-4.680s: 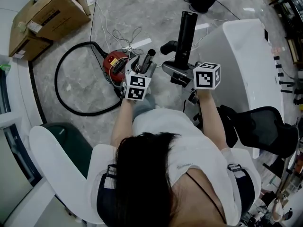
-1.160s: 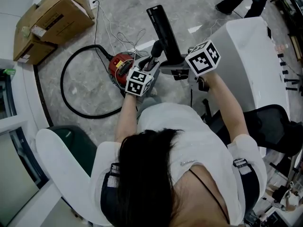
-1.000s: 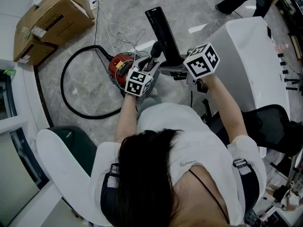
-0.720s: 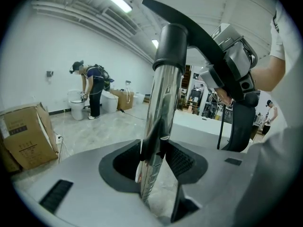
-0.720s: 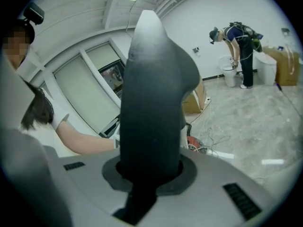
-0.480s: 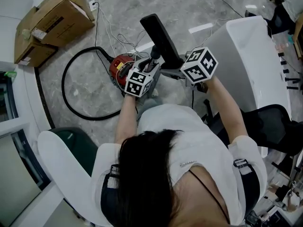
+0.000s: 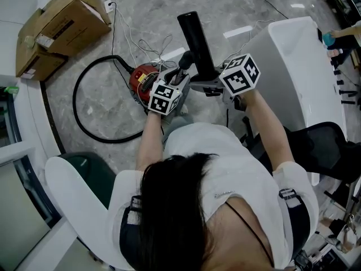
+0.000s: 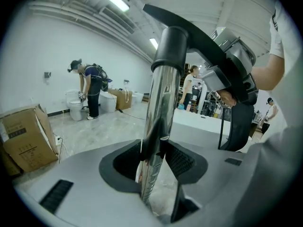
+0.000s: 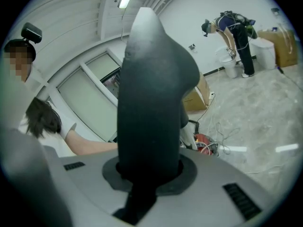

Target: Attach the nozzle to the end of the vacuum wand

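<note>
My left gripper (image 7: 176,79) is shut on the chrome vacuum wand (image 8: 158,126), which stands upright between its pads. The wand's black end collar (image 8: 170,46) is at the top. My right gripper (image 7: 210,79) is shut on the black nozzle (image 7: 196,38), a long flat head that points away from me. In the right gripper view the nozzle (image 9: 151,103) fills the jaws of my right gripper (image 9: 147,174). In the left gripper view the nozzle (image 8: 199,32) meets the collar above my left gripper (image 8: 154,160). Whether it is seated on the collar I cannot tell.
A red vacuum canister (image 7: 141,78) with a looped black hose (image 7: 79,103) and loose cables lies on the floor behind my left gripper. Cardboard boxes (image 7: 56,21) sit at the far left. A white table (image 7: 293,66) and a black chair (image 7: 333,162) are on the right. A person (image 8: 90,91) bends over in the background.
Since the earliest frame my right gripper has carried the nozzle left to the wand's end. Over the last second the nozzle only wavers slightly, and both grippers stay put.
</note>
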The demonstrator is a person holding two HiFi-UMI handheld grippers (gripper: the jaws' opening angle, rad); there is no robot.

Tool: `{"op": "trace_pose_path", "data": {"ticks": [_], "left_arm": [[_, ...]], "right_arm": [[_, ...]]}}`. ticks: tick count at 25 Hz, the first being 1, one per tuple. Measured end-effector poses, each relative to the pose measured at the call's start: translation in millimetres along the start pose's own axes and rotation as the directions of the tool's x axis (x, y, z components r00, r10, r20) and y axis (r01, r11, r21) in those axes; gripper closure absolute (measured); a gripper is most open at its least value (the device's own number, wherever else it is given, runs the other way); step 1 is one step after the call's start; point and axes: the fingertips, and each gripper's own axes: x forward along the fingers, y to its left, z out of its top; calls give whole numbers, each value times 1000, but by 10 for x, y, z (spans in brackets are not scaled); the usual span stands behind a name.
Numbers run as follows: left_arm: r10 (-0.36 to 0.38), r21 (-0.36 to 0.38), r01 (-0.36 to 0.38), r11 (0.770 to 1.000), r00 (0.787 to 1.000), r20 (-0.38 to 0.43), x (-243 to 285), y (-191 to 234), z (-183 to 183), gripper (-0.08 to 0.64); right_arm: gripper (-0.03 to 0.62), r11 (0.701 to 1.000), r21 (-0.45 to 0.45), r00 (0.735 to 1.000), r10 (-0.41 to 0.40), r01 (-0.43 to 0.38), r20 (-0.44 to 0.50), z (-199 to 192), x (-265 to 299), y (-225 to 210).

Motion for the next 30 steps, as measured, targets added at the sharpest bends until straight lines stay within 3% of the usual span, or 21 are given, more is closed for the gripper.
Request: {"op": "trace_pose_path", "data": {"ticks": [16,22,26,30], "left_arm": [[-26,28,26,999,1000,-18,-4,-47,-14,399],[-22,24,22,999,1000,-17,-13,-23,-17,399],[-16,19,17,1000,1000,-16,2,3,4,399],[-18,36,19,999,1000,-25,-5,3,5,400]], "right_arm": [[525,998,13,989,-65,68,-134,-8,-4,40],[525,998,29,997,-45,47,-63,-4,35,51],[525,996,1,996,-89,89,-19,8,78,16],[525,994,-14,994,-108,107,-34,-9,95,17]]}}
